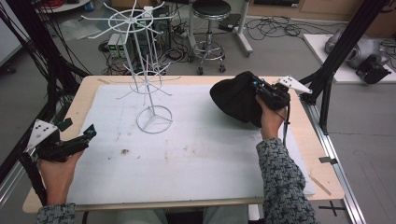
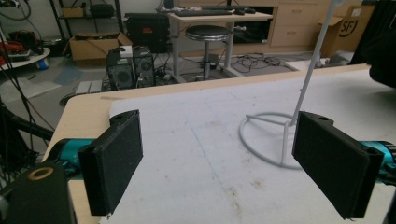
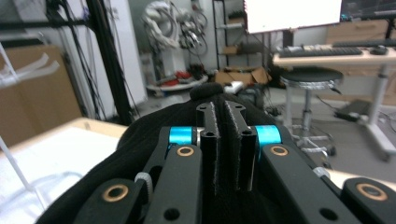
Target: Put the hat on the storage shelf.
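While clamped on the black hat [image 1: 236, 97], right hand-held gripper [image 1: 258, 89] near table edge [image 1: 310, 135]; left hand-held gripper [image 1: 89, 132] released.

Wooden table [image 1: 88, 88] under a white mat [image 1: 196, 154] — on it, white wire stand [image 1: 154, 119], black hat [image 1: 236, 98].

Tongs [image 3: 223, 140] clamped on black cap [image 3: 140, 140]
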The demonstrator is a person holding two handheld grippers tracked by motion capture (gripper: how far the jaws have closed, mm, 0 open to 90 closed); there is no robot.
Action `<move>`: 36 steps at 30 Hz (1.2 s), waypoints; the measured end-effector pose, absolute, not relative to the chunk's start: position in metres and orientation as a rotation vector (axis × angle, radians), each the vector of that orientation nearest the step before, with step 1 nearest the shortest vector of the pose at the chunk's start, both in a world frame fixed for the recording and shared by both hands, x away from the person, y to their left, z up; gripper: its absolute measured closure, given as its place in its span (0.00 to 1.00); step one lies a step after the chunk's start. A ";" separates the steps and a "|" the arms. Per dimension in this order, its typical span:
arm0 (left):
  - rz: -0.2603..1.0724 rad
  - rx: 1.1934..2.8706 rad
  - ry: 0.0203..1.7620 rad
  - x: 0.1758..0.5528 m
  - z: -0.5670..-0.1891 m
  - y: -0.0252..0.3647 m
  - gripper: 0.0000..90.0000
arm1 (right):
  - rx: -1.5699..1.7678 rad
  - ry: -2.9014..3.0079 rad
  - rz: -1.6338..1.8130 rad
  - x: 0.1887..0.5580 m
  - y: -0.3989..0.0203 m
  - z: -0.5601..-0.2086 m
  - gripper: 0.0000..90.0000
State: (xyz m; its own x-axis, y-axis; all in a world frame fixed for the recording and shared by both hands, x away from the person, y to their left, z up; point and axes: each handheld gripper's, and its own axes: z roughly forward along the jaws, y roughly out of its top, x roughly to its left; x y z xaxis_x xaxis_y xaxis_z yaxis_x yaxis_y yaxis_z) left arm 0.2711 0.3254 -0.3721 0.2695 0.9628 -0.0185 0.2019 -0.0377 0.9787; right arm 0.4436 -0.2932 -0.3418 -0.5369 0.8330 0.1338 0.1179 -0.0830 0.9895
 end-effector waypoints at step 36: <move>0.979 1.489 1.176 0.247 -0.371 0.338 0.18 | 0.766 1.461 2.008 0.468 -0.251 -0.219 0.94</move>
